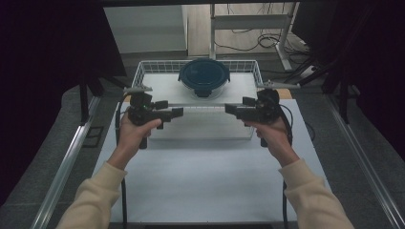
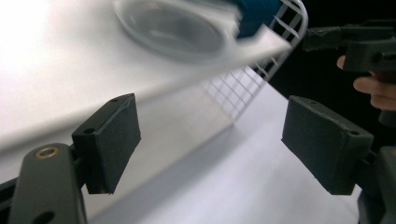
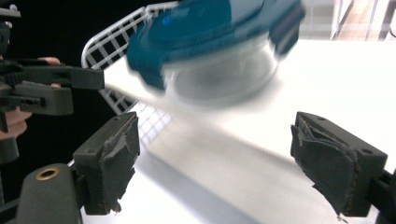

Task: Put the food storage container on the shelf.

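White tabletop, dark room around it. I have both jaws standing wide apart with nothing between them: left gripper and right gripper face each other at the near rail of the wire basket. Glass container with blue clip lid sits at the basket's back. I judge it heavy, rigid, slick, breakable; grip under the lid rim from both sides. Gripper views show the clear bowl wall; high view shows placement.

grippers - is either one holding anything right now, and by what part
Nothing is held. The left gripper and right gripper are both open and empty, short of the lidded bowl in the wire basket.
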Tool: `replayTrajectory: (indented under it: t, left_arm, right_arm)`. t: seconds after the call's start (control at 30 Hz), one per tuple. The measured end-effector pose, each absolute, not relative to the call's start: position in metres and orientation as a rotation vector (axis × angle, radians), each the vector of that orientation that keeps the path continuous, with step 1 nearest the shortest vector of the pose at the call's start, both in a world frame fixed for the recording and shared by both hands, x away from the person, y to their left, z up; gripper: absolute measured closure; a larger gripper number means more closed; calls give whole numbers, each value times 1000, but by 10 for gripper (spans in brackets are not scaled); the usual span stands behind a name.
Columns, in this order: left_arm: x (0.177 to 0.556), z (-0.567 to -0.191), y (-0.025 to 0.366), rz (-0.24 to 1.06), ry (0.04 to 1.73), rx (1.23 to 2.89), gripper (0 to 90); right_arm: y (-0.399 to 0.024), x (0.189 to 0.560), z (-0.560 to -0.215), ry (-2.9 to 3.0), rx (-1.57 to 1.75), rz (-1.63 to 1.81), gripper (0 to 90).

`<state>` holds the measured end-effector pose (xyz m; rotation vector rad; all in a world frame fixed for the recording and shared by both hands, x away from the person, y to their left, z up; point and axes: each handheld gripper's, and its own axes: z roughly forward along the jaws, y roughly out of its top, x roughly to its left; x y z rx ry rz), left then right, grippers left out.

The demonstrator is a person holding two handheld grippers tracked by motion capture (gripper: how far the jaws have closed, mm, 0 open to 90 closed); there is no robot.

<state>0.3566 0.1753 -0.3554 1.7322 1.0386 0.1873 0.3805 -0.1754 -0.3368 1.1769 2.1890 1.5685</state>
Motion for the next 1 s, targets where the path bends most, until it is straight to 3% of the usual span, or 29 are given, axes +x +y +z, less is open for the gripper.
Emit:
replayTrajectory:
  t: [0.17,0.43,0.73,1.0]
  left_arm:
    - [311,-381,168,256,1009,1811,190]
    - [263,-424,168,254,985,1860,192]
    - [249,-477,166,304,1028,1987,198]
    - [241,-491,182,302,1090,1985,202]
  right_arm:
    - [-188,347,-361,2205,1109,1525,168]
    - [-211,294,-403,2252,1096,1493,171]
    - [-230,269,-464,2306,1180,1336,178]
    - [-239,265,-486,2275,1178,1190,184]
